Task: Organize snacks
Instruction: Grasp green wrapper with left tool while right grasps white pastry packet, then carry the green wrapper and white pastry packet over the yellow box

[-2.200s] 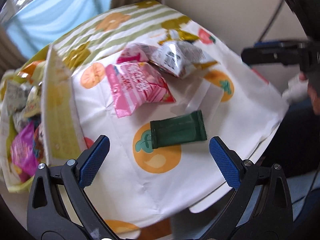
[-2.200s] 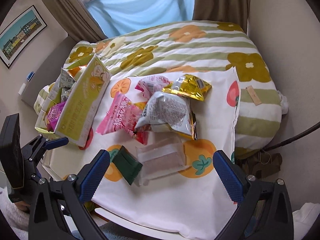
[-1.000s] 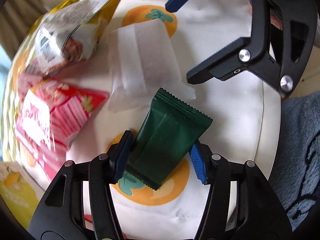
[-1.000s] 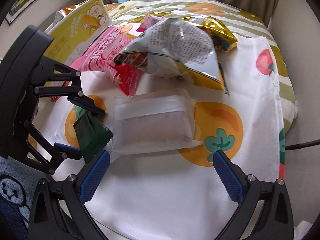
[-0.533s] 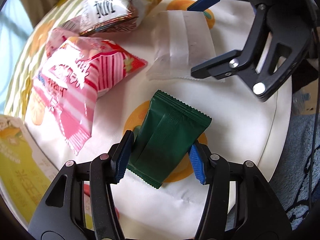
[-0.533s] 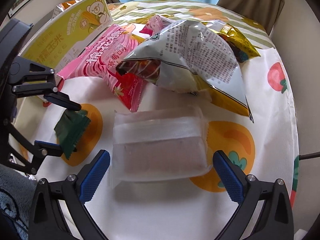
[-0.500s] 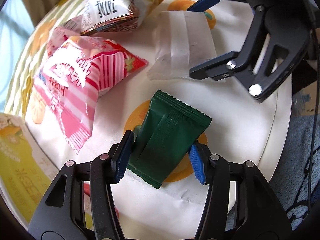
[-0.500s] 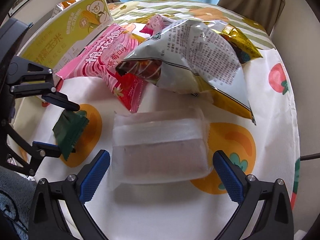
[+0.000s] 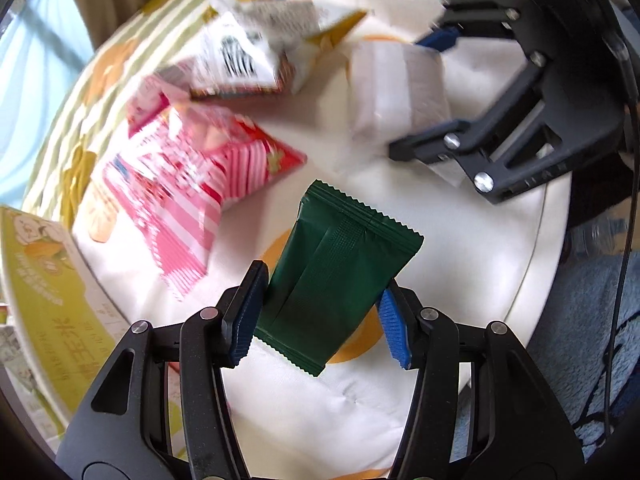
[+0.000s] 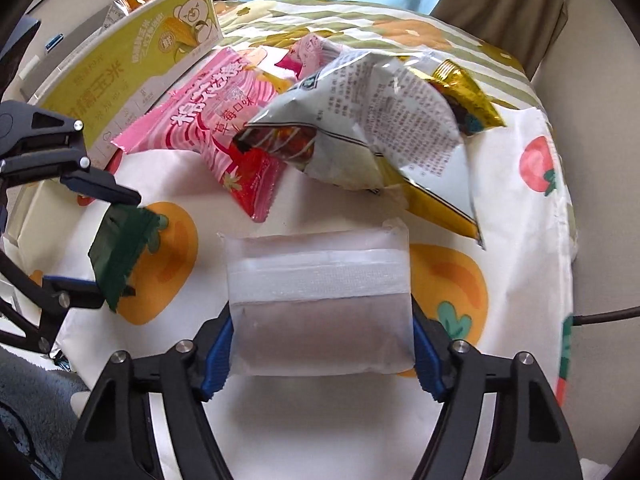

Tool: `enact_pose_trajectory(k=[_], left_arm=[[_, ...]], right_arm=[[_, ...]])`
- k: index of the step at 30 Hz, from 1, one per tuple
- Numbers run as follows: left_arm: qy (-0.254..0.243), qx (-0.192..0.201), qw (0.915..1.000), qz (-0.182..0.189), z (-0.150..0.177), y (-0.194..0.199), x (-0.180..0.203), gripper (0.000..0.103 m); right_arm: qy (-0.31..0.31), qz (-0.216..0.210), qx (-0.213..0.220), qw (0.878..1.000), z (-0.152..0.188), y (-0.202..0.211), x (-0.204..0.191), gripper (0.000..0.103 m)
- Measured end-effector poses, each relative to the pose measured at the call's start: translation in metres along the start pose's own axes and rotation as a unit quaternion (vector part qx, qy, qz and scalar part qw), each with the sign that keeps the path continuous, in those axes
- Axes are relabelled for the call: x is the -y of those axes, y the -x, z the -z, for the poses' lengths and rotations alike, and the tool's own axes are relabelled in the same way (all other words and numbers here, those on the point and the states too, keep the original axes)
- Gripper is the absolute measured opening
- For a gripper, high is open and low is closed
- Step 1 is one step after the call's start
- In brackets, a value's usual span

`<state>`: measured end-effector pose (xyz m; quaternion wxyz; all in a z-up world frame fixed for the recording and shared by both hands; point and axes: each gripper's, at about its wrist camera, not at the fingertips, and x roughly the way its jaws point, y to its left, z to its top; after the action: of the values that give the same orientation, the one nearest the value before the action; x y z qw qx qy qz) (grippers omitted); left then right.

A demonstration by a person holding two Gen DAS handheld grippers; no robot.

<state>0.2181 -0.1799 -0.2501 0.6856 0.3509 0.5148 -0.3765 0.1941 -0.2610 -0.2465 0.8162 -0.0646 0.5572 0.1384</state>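
In the left wrist view, the left gripper [image 9: 320,316] has its jaws clamped on a dark green sachet [image 9: 340,276] raised just over the bench [image 9: 532,248].

In the right wrist view, the right gripper [image 10: 320,354] grasps a translucent white packet [image 10: 320,300]. The pink strawberry bag [image 10: 224,120], grey printed bag [image 10: 380,120] and gold packet [image 10: 468,96] lie heaped and unsorted; most work seems left.

green packet [image 9: 340,280] between closed jaws

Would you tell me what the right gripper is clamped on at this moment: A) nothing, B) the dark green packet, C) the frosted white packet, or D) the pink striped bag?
C: the right gripper has both blue pads pressed against the frosted white packet.
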Motion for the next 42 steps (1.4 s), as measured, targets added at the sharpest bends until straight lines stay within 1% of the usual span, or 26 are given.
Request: enact_pose_trajectory(k=[5, 8, 11, 14, 16, 18, 22, 25, 27, 30, 35, 38, 40, 42], left_arm=[[0.028, 0.024, 0.9992, -0.016, -0.004, 0.035, 0.001, 0.050], [0.048, 0.042, 0.9975, -0.031, -0.005, 0.056, 0.001, 0.050], [0.077, 0.056, 0.9947, -0.040, -0.009, 0.079, -0.002, 0.050], [0.118, 0.067, 0.9890, -0.060, -0.008, 0.102, -0.010, 0.050], [0.154, 0.078, 0.9824, -0.072, -0.004, 0.123, -0.018, 0.050], [0.184, 0.090, 0.9749, -0.088, 0.003, 0.140, -0.026, 0.050], [0.239, 0.108, 0.9580, -0.115, 0.031, 0.174, -0.050, 0.050], [0.273, 0.115, 0.9454, -0.136, 0.060, 0.194, -0.074, 0.050], [0.292, 0.118, 0.9380, -0.144, 0.080, 0.202, -0.091, 0.050], [0.318, 0.113, 0.9292, -0.151, 0.111, 0.204, -0.121, 0.050], [0.365, 0.096, 0.9154, -0.141, 0.161, 0.197, -0.170, 0.050], [0.392, 0.092, 0.9071, -0.123, 0.189, 0.187, -0.199, 0.050], [0.404, 0.085, 0.9039, -0.112, 0.204, 0.178, -0.217, 0.050], [0.411, 0.078, 0.9028, -0.098, 0.216, 0.168, -0.231, 0.050]], right_arm=[[-0.011, -0.005, 0.011, 1.000, 0.003, 0.032, 0.007, 0.070], [-0.012, -0.005, 0.029, 0.999, 0.000, 0.058, 0.009, 0.070], [0.002, -0.005, 0.049, 0.999, -0.004, 0.082, 0.010, 0.070], [0.022, -0.009, 0.067, 0.997, -0.016, 0.106, 0.008, 0.070], [0.033, -0.017, 0.080, 0.996, -0.020, 0.120, 0.005, 0.070], [0.047, -0.026, 0.095, 0.994, -0.033, 0.133, -0.003, 0.070], [0.072, -0.049, 0.123, 0.989, -0.057, 0.157, -0.025, 0.070], [0.082, -0.060, 0.135, 0.986, -0.077, 0.163, -0.048, 0.070], [0.089, -0.069, 0.142, 0.983, -0.090, 0.166, -0.067, 0.070], [0.096, -0.084, 0.150, 0.980, -0.110, 0.165, -0.097, 0.070], [0.090, -0.103, 0.153, 0.979, -0.141, 0.151, -0.147, 0.070], [0.082, -0.112, 0.149, 0.979, -0.158, 0.138, -0.179, 0.070], [0.075, -0.113, 0.144, 0.980, -0.165, 0.128, -0.198, 0.070], [0.066, -0.110, 0.139, 0.982, -0.170, 0.117, -0.215, 0.070]])
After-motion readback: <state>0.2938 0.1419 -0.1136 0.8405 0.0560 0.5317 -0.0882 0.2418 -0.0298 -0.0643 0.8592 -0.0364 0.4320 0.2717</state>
